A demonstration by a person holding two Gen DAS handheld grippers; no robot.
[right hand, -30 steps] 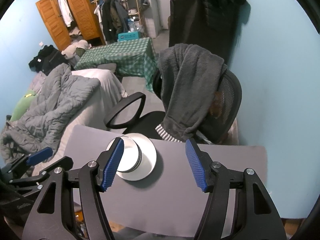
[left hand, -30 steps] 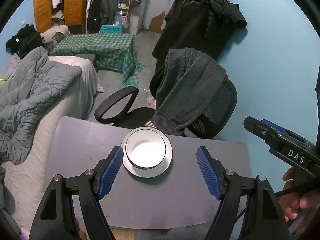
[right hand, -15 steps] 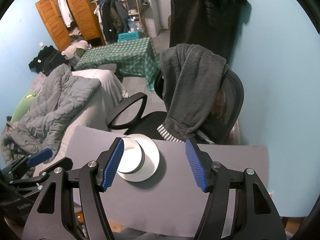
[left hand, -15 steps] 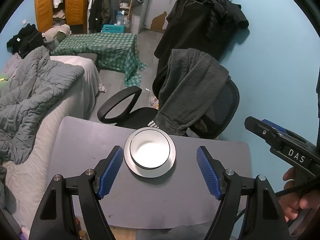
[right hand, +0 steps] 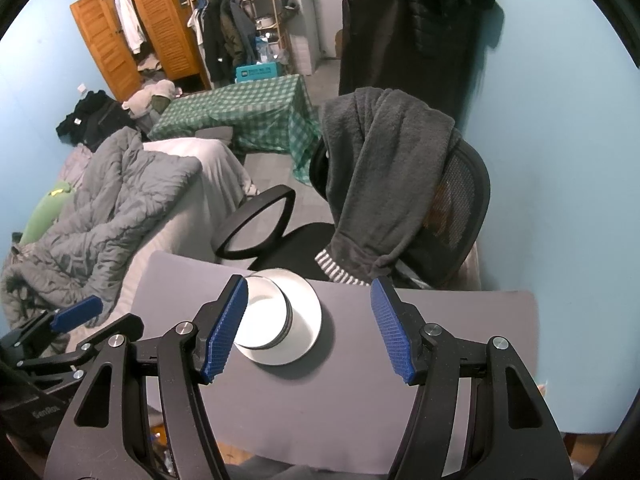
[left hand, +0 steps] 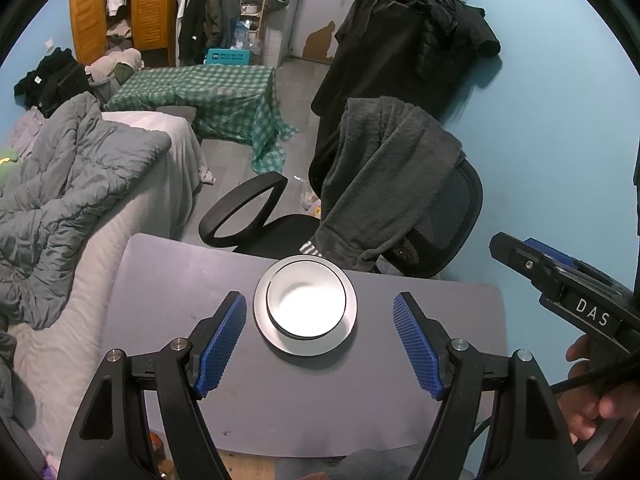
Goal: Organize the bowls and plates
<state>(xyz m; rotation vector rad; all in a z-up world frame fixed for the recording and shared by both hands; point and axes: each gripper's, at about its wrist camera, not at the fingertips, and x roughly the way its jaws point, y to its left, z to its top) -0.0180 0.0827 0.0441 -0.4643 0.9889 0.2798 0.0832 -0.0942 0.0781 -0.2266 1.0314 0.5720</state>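
A white bowl sits on a white plate near the far edge of the grey table. My left gripper is open and empty, held above the table just short of the stack. The stack also shows in the right wrist view, bowl on plate. My right gripper is open and empty, a little right of the stack. The right gripper's body shows at the right of the left wrist view, and the left gripper's body at the left of the right wrist view.
A black office chair draped with a grey garment stands just beyond the table's far edge. A bed with a grey duvet lies to the left. A blue wall is to the right.
Both grippers have drawn back and risen slightly, so the plate and bowl sit a little farther ahead and more centred. Both stay open. The stack has not moved.
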